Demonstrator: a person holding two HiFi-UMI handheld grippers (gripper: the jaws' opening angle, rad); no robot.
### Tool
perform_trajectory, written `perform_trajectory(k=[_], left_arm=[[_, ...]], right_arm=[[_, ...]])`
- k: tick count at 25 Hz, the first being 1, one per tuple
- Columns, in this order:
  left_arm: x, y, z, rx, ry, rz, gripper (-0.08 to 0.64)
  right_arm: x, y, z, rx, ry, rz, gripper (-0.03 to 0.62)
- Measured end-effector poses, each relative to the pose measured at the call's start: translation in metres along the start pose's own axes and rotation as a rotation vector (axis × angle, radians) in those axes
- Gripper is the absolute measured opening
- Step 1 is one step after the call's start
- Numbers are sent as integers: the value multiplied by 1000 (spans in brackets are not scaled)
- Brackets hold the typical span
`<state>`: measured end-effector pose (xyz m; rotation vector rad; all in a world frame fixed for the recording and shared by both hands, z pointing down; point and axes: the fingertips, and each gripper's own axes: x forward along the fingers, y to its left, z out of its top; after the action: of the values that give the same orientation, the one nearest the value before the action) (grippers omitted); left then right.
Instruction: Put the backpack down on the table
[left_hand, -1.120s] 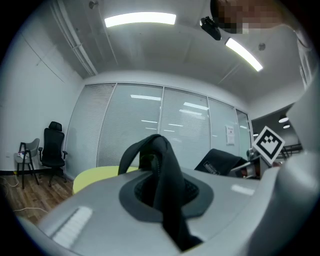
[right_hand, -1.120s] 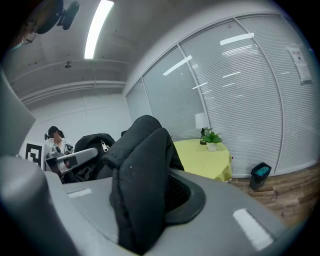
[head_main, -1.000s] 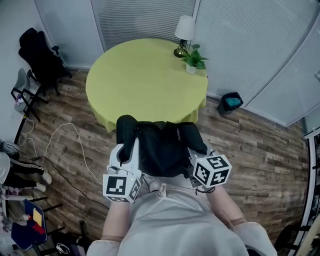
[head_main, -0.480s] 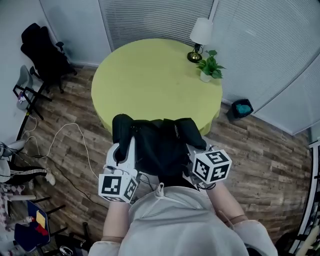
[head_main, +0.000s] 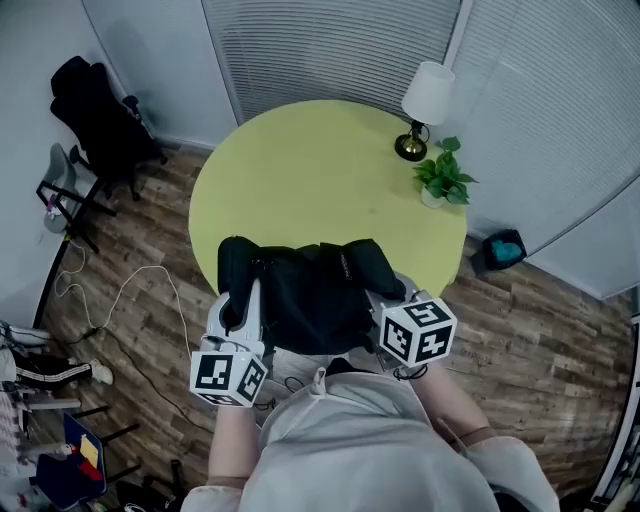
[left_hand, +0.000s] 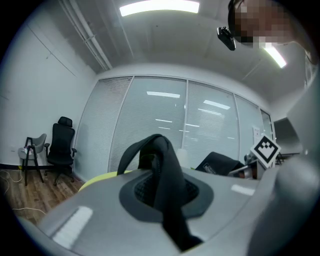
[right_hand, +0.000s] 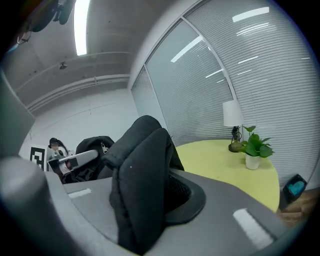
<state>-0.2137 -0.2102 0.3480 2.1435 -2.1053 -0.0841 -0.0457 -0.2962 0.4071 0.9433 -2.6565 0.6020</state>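
Note:
A black backpack hangs between my two grippers at the near edge of the round yellow-green table. My left gripper is shut on a black strap at the bag's left side. My right gripper is shut on a padded black part of the backpack on its right side. The bag's far part overlaps the table's near rim in the head view. Whether it touches the tabletop I cannot tell. In the right gripper view the table lies just beyond the jaws.
A lamp and a small potted plant stand at the table's far right. A black office chair and a white cable are on the wooden floor to the left. A bin sits at the right.
Both grippers have carried the backpack forward to the table. The table has come nearer, and the bag now overlaps its near rim. The grips have not changed.

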Motion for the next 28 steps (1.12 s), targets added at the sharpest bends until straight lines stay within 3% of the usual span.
perform_trajectory(k=[7,13,19,28], left_arm=[[84,29,1,9,-16,24,23],[137,42,-5,-17,20,16,25],[186,69,-11,-26,65,-26,25],[277,120,-23,-26,140,-131,25]], right_arm=[[68,-45,39,-22,-7,18,31],[103,-78,54,-7,15,-10,32],[143,-98,64,25,30,-49,31],[218,-132,80,92,38,-172,32]])
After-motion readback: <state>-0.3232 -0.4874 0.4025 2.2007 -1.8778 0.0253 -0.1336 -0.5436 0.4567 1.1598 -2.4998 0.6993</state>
